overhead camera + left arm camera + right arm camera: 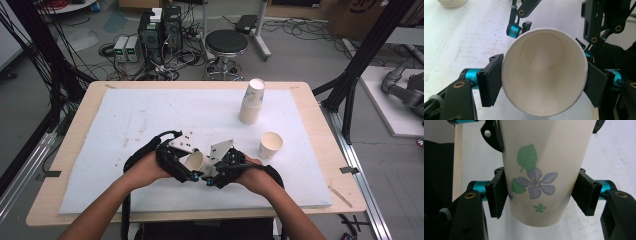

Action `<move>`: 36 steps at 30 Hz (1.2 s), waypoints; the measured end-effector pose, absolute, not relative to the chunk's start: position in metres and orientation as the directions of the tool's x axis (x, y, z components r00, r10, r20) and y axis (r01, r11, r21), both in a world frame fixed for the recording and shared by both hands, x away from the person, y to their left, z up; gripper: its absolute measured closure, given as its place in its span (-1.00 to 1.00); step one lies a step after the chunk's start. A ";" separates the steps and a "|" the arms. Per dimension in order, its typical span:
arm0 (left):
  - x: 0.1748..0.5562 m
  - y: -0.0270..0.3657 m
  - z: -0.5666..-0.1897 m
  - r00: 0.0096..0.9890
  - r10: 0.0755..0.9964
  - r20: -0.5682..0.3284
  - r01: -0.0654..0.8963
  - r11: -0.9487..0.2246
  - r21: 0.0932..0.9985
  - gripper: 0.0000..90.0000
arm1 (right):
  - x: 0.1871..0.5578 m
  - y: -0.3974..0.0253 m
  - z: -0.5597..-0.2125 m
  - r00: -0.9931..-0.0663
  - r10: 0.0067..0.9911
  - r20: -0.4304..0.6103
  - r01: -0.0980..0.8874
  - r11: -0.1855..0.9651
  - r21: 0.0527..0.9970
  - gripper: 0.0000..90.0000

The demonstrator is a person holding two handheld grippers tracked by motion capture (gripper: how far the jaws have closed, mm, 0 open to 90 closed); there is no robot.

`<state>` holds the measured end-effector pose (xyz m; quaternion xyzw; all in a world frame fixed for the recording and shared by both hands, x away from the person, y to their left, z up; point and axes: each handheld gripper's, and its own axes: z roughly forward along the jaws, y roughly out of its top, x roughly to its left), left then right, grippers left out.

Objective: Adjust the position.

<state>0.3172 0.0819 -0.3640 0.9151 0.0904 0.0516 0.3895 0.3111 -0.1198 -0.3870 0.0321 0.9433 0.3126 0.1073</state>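
A white paper cup [195,160] with a blue flower and green leaf print hangs tilted above the front middle of the white board [150,115]. My left gripper [189,167] is shut on it near the rim. In the left gripper view the cup's open mouth [544,70] faces the camera, with the pads [490,80] pressed on both sides. My right gripper [212,172] is shut on the same cup lower down. In the right gripper view its pads [497,192] clamp the printed wall [536,182] near the base.
A stack of paper cups [252,102] stands at the back right of the board, with a single upright cup [270,145] in front of it. The wooden table edge [80,130] frames the board. A stool [226,42] and cables lie beyond the table.
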 end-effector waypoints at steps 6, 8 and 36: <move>0.318 0.086 -0.364 0.974 0.227 -0.003 0.150 -0.635 0.758 -0.58 | 0.312 -0.122 -0.387 -0.976 0.140 -0.167 0.011 0.796 0.605 -0.19; 0.319 0.091 -0.365 0.972 0.234 -0.007 0.151 -0.602 0.784 -0.59 | 0.312 -0.124 -0.387 -0.976 0.147 -0.164 0.018 0.796 0.606 -0.19; 0.318 0.153 -0.401 0.882 0.461 -0.098 0.230 -0.241 0.943 -0.58 | 0.307 -0.194 -0.402 -0.913 0.395 -0.096 0.164 0.575 0.802 -0.21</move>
